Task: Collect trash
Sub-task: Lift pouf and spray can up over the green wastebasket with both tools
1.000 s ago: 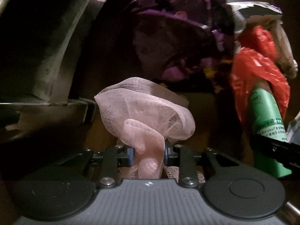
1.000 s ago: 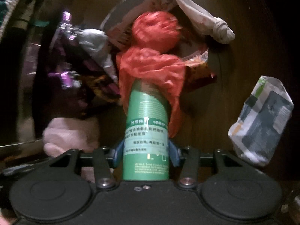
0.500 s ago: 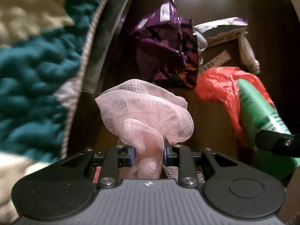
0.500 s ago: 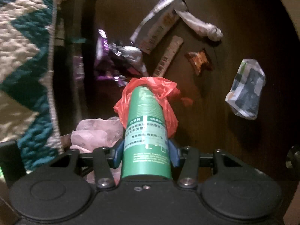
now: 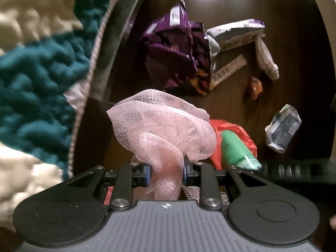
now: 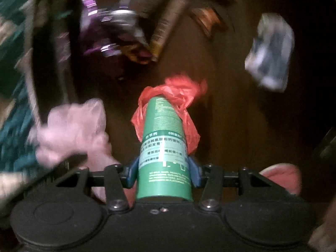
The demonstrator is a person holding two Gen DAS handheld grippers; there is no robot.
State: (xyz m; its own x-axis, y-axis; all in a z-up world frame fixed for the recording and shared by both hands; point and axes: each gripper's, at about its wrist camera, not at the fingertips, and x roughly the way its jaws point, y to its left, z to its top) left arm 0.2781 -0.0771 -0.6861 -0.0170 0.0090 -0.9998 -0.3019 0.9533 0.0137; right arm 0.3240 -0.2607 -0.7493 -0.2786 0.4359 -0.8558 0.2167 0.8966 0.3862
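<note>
My left gripper (image 5: 166, 174) is clamped, jaws narrowly apart, on a bunched pink mesh net (image 5: 166, 134) that billows out past the blue pads toward twelve o'clock in the left wrist view. My right gripper (image 6: 163, 174) stands at a middling opening with its blue pads pressed on both sides of a green can (image 6: 163, 153), whose far end is wrapped in a crumpled red plastic bag (image 6: 180, 96); from the left wrist view that can and bag show at about four o'clock of the net, just beside it. Both held things hang clear above the dark wooden table (image 5: 283, 31). On the table, at about twelve o'clock of the net, lies a crinkled purple snack bag (image 5: 176, 54), and touching its right edge a torn white packet (image 5: 235, 31). A long paper strip (image 5: 229, 69) lies at one o'clock, just beside the purple bag. A twisted white wrapper (image 5: 266, 61) sits near the white packet's right end, with a small orange wrapper (image 5: 255, 86) below it. A crushed grey-and-white carton (image 5: 283, 130) lies at three o'clock, well apart from the rest. A teal-and-cream knitted blanket (image 5: 37, 79) fills the nine o'clock side. The right wrist view is blurred, so its finer details I cannot make out.
</note>
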